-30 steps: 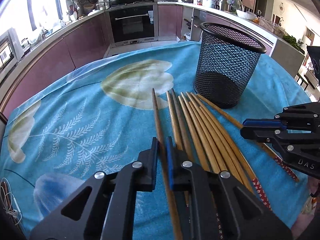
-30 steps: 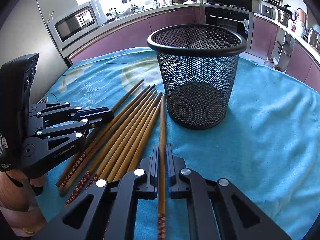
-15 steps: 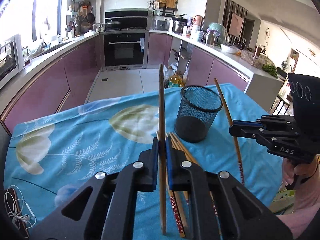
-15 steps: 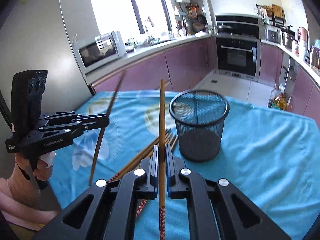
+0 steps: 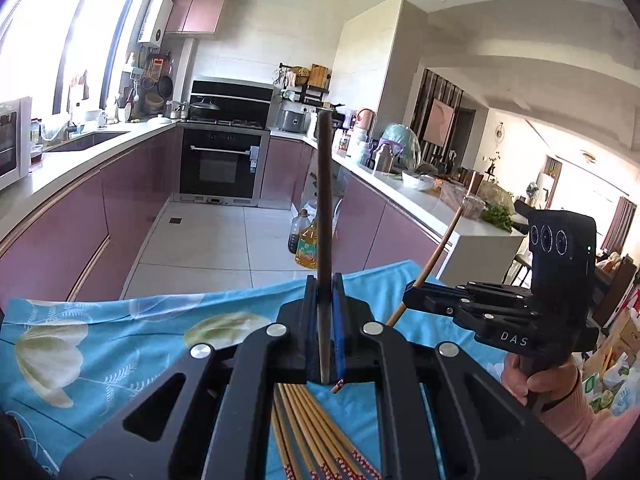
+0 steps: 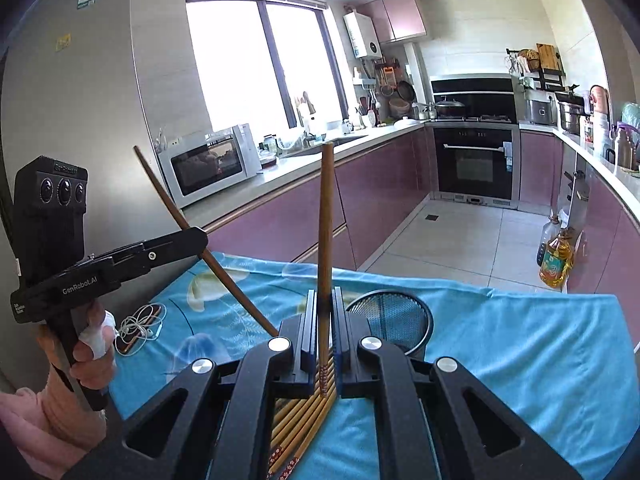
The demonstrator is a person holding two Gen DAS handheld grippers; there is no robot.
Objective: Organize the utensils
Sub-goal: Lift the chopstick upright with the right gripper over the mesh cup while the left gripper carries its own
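Left gripper (image 5: 324, 320) pinching dark chopstick (image 5: 324, 200); right gripper (image 6: 324, 328) pinching lighter chopstick (image 6: 326, 220). Both sticks aloft, near upright.
Mesh holder (image 6: 394, 316) looks empty; chopstick bundle (image 6: 304, 416) on blue cloth (image 6: 520, 352) beside it. Judged early: two lifted, none in, most left.
Holder shows only in right view; left view shows bundle, no holder.

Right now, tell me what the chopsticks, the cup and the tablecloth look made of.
Chopsticks: probably bamboo or wood, brown with a smooth, satin sheen; red patterned ends on those lying below.
Cup: black wire mesh, likely coated metal, see-through weave.
Tablecloth: soft printed fabric, matte blue with a pale leaf print, wrinkled.
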